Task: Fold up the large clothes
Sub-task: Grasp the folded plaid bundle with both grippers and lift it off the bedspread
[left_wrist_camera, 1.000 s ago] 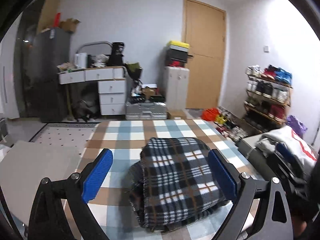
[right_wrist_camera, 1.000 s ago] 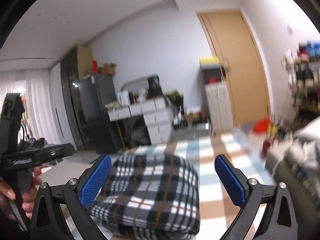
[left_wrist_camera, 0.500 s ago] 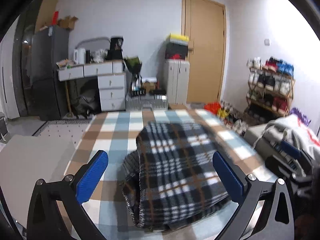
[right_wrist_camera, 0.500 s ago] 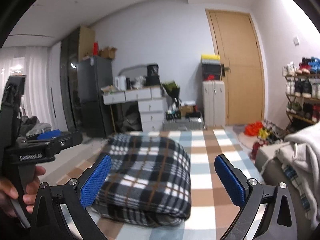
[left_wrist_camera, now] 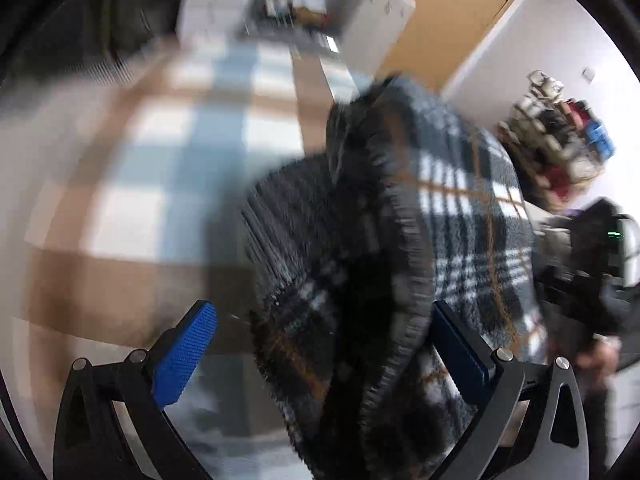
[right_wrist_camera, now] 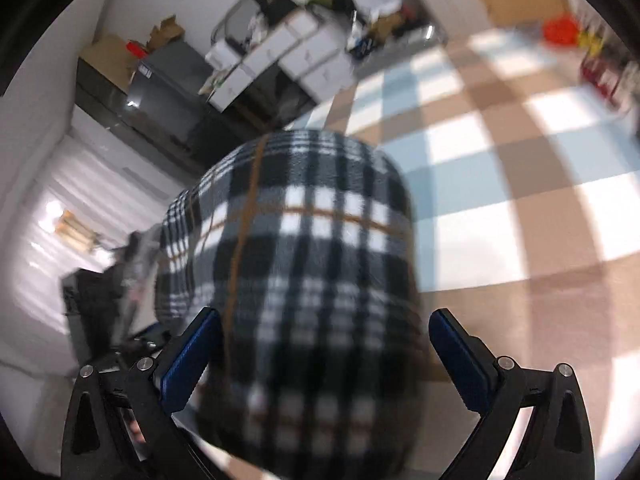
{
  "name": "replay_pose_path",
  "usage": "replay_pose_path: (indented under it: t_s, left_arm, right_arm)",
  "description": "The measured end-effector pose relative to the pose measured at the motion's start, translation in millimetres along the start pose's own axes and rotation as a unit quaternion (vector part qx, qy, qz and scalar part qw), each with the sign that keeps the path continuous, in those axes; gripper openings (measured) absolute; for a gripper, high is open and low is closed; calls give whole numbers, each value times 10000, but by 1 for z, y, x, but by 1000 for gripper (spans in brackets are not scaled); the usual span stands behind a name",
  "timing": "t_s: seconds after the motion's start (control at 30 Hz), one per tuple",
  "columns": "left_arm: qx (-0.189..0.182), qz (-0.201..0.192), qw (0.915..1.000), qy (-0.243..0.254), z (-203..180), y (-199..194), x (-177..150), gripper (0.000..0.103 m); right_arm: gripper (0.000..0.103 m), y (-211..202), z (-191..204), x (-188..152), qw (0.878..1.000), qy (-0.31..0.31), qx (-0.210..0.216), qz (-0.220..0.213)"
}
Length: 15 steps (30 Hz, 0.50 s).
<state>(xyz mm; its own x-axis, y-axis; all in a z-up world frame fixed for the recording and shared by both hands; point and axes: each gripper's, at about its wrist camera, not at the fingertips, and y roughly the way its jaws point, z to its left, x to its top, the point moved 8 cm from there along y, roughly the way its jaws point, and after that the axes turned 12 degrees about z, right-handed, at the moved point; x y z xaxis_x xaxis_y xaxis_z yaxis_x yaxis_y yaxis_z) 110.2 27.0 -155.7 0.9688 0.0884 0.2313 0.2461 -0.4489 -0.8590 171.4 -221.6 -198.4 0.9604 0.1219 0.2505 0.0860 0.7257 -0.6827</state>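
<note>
- The plaid fleece garment (right_wrist_camera: 304,264) is already folded into a thick bundle; in the right wrist view it fills the middle, directly ahead of the right claw (right_wrist_camera: 324,360) and reaching back between its two blue pads.
- In the left wrist view the same bundle (left_wrist_camera: 400,260) shows its stacked layered edges, lying ahead and to the right of the left claw (left_wrist_camera: 324,356), with the right-hand pad against or just under its fringe.
- Judging by that compact shape, the folding itself looks finished or nearly so; what seems left is to square it up or carry it to a pile. Whether the bundle is lifted or resting on the cloth, I cannot tell, since both views are tilted and blurred.
- The right claw stands wide open, its pads on either side of the bundle; the left pad seems to touch the fleece, the right pad sits just beside it. It does not pinch anything.
- The left claw is also wide open, its left pad well apart from the fabric over bare cloth, so it grips nothing.
- Beyond both claws spreads the checked tablecloth (right_wrist_camera: 500,200) in brown, blue and white.
- Farther off, ahead of the right claw, white drawers (right_wrist_camera: 304,56) stand by the wall.
</note>
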Motion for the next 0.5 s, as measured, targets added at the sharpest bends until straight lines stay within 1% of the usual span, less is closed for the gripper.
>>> replay_pose_path:
  t_s: [0.03, 0.07, 0.1, 0.13, 0.17, 0.2, 0.23, 0.27, 0.3, 0.33, 0.37, 0.43, 0.47, 0.5]
  left_arm:
    - [-675, 518, 9957, -359, 6, 10, -3, 102]
    - [-1078, 822, 9887, -646, 9, 16, -6, 102]
    - [-1543, 1227, 9755, -977, 13, 25, -10, 102]
    - [-1772, 1355, 9698, -986, 12, 23, -9, 102]
    - [-1746, 1412, 9704, -887, 10, 21, -8, 102]
    - [-1607, 1469, 9736, -686, 5, 19, -8, 102]
    - [-1548, 1476, 9756, -498, -2, 17, -8, 102]
    - [-1550, 1513, 9754, -418, -6, 17, -7, 102]
    - [-1654, 1652, 9717, -344, -14, 19, -9, 102]
    - [-1862, 1772, 9658, -352, -23, 21, -11, 102]
    - [-1934, 1838, 9632, -339, -27, 21, -13, 102]
    - [-1850, 1786, 9662, -189, -40, 14, -16, 101]
    - [-1911, 1740, 9660, -103, -48, 7, -17, 91]
    - [-1864, 1689, 9679, -24, -53, 0, -18, 86]
  right_arm:
    - [103, 6, -2, 3, 9998, 51, 4, 176]
    - [103, 8, 0, 5, 9996, 28, 27, 283]
    - [103, 9, 0, 7, 9993, 18, 53, 368]
    - [103, 12, 0, 8, 9988, 25, 105, 485]
    - [103, 16, -1, 8, 9979, 28, 155, 629]
    - [103, 19, -2, 10, 9973, -6, 193, 715]
    - [103, 23, -3, 10, 9963, 1, 244, 828]
    - [103, 27, -7, 12, 9952, 50, 274, 940]
    - [103, 30, -12, 16, 9939, 83, 320, 1048]
    - [103, 34, -13, 17, 9926, 112, 406, 1135]
    - [103, 37, -15, 17, 9907, 210, 569, 1214]
    - [103, 39, -16, 15, 9889, 313, 776, 1227]
    - [103, 36, -16, 15, 9902, 247, 796, 1122]
    - [102, 32, -14, 12, 9908, 241, 832, 1044]
